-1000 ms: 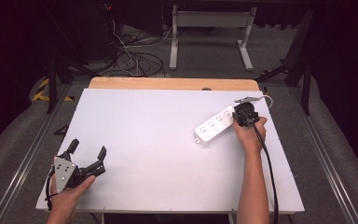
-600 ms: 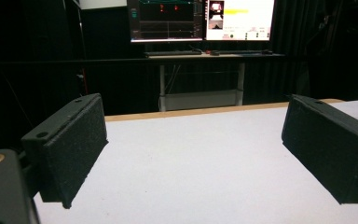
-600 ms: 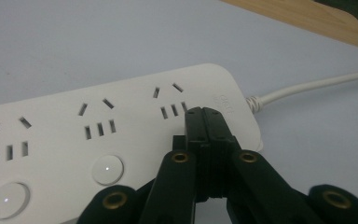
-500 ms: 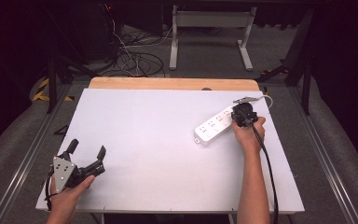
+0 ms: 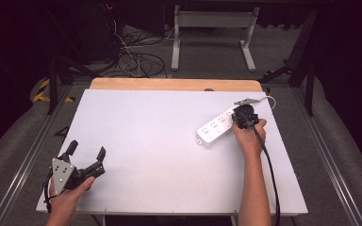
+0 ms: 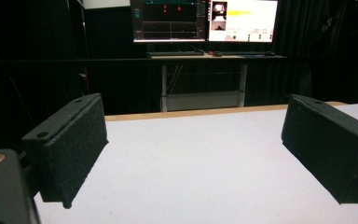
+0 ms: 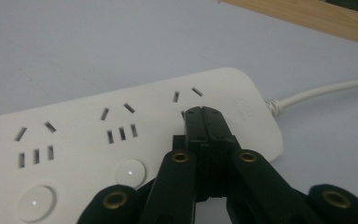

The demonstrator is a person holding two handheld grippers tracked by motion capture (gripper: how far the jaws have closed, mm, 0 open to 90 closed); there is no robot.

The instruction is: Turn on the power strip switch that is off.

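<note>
A white power strip (image 5: 213, 130) lies at an angle on the right side of the white table (image 5: 146, 132). My right gripper (image 5: 239, 118) is shut, with nothing between its jaws. In the right gripper view its closed tips (image 7: 205, 113) rest over the rightmost socket of the power strip (image 7: 98, 140), close to the end where the white cord (image 7: 321, 91) leaves; I cannot tell if they touch it. Two round buttons with small lights sit along the strip's near edge. Near the table's front left corner, my left gripper (image 5: 87, 148) is open and holds nothing (image 6: 193, 116).
A wooden strip (image 5: 169, 84) runs along the table's far edge. Beyond it stand a desk frame (image 5: 212, 28) and loose cables (image 5: 136, 61) on the floor. The left gripper view shows lit monitors (image 6: 205, 21) on a far desk.
</note>
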